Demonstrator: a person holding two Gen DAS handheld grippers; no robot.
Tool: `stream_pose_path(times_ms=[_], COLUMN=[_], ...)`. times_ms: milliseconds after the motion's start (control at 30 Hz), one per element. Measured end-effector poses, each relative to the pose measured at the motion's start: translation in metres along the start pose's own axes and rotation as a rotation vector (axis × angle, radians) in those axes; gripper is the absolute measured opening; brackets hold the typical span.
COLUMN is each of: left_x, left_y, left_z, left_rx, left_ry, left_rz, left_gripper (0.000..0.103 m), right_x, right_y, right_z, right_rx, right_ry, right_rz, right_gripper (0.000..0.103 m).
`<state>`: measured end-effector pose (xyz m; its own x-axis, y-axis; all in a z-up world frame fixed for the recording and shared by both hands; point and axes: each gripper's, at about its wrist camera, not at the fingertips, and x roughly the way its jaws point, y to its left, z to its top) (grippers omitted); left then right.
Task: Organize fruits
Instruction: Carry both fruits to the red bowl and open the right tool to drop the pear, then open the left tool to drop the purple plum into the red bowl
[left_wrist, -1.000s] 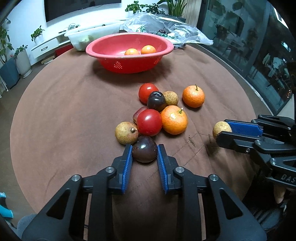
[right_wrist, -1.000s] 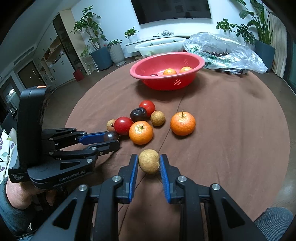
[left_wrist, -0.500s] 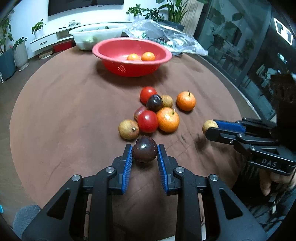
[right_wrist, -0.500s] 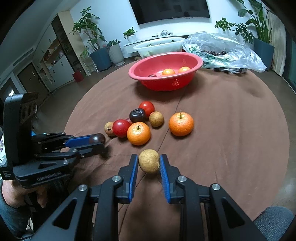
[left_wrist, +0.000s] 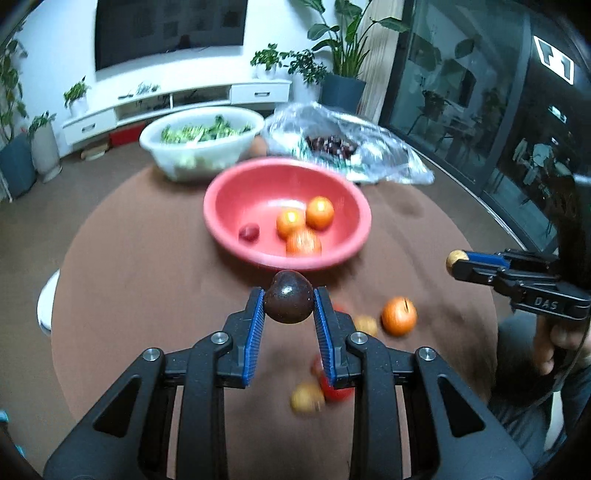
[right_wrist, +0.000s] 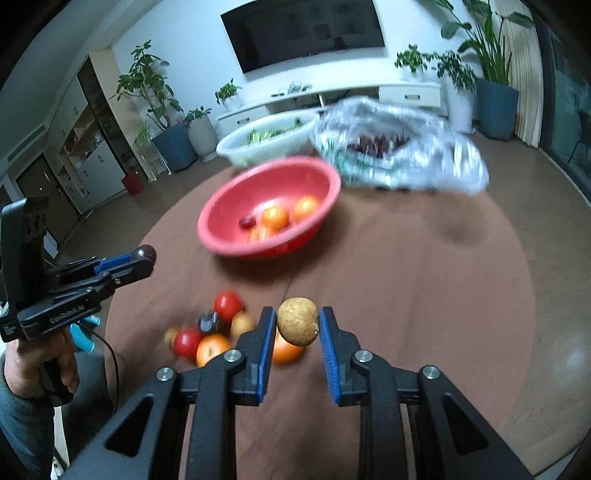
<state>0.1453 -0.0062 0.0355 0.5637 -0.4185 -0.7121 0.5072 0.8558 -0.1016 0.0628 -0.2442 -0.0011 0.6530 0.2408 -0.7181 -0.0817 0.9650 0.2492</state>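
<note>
My left gripper (left_wrist: 289, 302) is shut on a dark purple plum (left_wrist: 289, 297) and holds it in the air short of the red bowl (left_wrist: 236, 184). My right gripper (right_wrist: 297, 325) is shut on a tan round fruit (right_wrist: 297, 320), also lifted above the table. The red bowl (right_wrist: 229, 199) holds three oranges (left_wrist: 319, 212) and a small red fruit (left_wrist: 249, 232). On the brown cloth below lie loose fruits: an orange (left_wrist: 399, 316), red tomatoes (right_wrist: 227, 305), a dark plum (right_wrist: 209, 319) and tan fruits (left_wrist: 306, 398). The left gripper (right_wrist: 142, 258) shows in the right wrist view, the right gripper (left_wrist: 458, 260) in the left wrist view.
A white basin of greens (left_wrist: 201, 138) and a clear plastic bag of dark fruit (left_wrist: 332, 142) stand behind the red bowl. The round table's edge (right_wrist: 532, 295) curves at the right. A person's hand (right_wrist: 37, 365) holds the left gripper's handle.
Both grippers have risen off the table with their fruits and moved forward toward the red bowl. The loose fruits now lie beneath and behind the fingertips.
</note>
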Motion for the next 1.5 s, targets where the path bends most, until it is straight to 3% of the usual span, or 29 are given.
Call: stream_pose_path(times_ms=[167, 400, 567, 800, 1067, 1233, 1500], left_x=[0.030, 0.096, 0.126, 0.148, 0.151, 0.149, 0.146], left_y=[0.010, 0.023, 0.023, 0.021, 0.016, 0.017, 0.018], left_z=[0.046, 0.075, 0.075, 0.065, 0.065, 0.065, 0.064], left_rx=[0.022, 0.040, 0.059, 0.076, 0.098, 0.092, 0.089], left_ry=[-0.012, 0.076, 0.120, 0.147, 0.159, 0.157, 0.155], left_rz=[0.006, 0.021, 0.021, 0.030, 0.042, 0.045, 0.046], left_gripper=[0.025, 0.025, 0.025, 0.025, 0.026, 0.027, 0.028], right_x=[0.013, 0.078, 0.116, 0.138, 0.145, 0.144, 0.132], right_y=[0.011, 0.033, 0.035, 0.029, 0.035, 0.036, 0.035], right_z=[0.050, 0.091, 0.091, 0.084, 0.084, 0.084, 0.084], right_rx=[-0.065, -0.145, -0.180, -0.199, -0.236, -0.236, -0.219], right_ry=[-0.031, 0.048, 0.117, 0.165, 0.169, 0.163, 0.138], right_rz=[-0.003, -0.007, -0.033, -0.068, -0.093, -0.089, -0.086], right_gripper=[0.027, 0.027, 0.027, 0.027, 0.027, 0.039, 0.039])
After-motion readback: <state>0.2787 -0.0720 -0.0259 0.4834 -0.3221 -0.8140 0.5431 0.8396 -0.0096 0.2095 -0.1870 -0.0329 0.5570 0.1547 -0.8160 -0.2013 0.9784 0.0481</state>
